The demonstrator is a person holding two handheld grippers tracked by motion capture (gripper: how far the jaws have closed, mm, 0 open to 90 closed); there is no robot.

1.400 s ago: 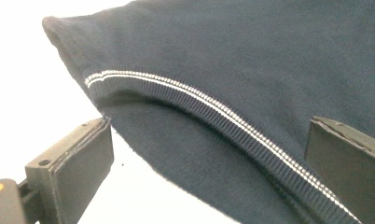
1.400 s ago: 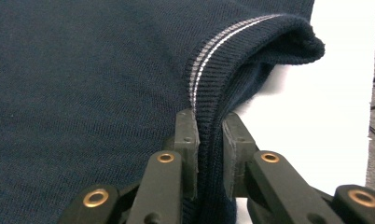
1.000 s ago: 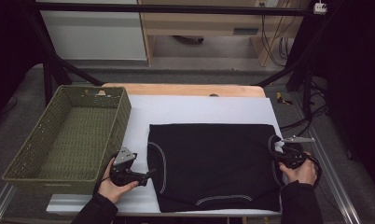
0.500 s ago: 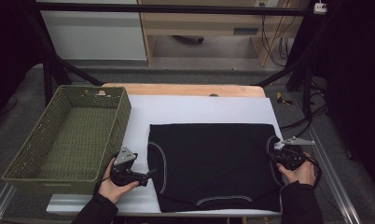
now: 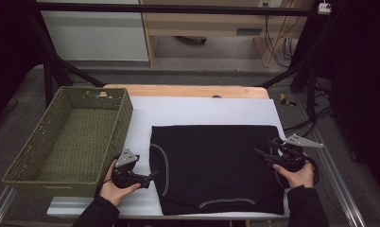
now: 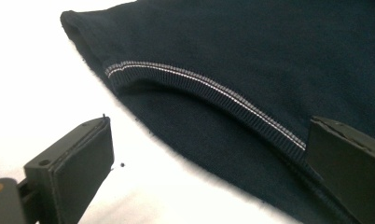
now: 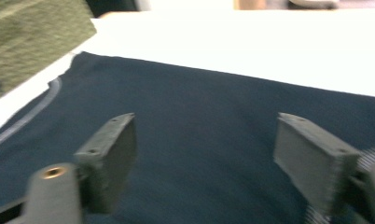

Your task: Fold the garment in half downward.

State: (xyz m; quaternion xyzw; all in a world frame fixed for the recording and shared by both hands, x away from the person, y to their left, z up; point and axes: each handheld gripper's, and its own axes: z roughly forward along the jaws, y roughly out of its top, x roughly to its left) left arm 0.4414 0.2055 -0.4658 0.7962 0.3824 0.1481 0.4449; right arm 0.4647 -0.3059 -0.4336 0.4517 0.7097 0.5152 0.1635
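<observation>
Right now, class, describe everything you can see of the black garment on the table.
The black garment is a dark knit top lying flat and folded into a rough rectangle on the white sheet. Pale stitching trims a ribbed curved edge at its left and another at its near edge. The left gripper sits open at its left edge; the right gripper, jaws just opened, hovers over its right side, holding nothing.

We are seeing an empty green woven rectangular basket (image 5: pixel 70 142) sitting at nine o'clock on the white sheet-covered table (image 5: pixel 202 111), its wooden edge (image 5: pixel 188 91) showing at twelve o'clock.
</observation>
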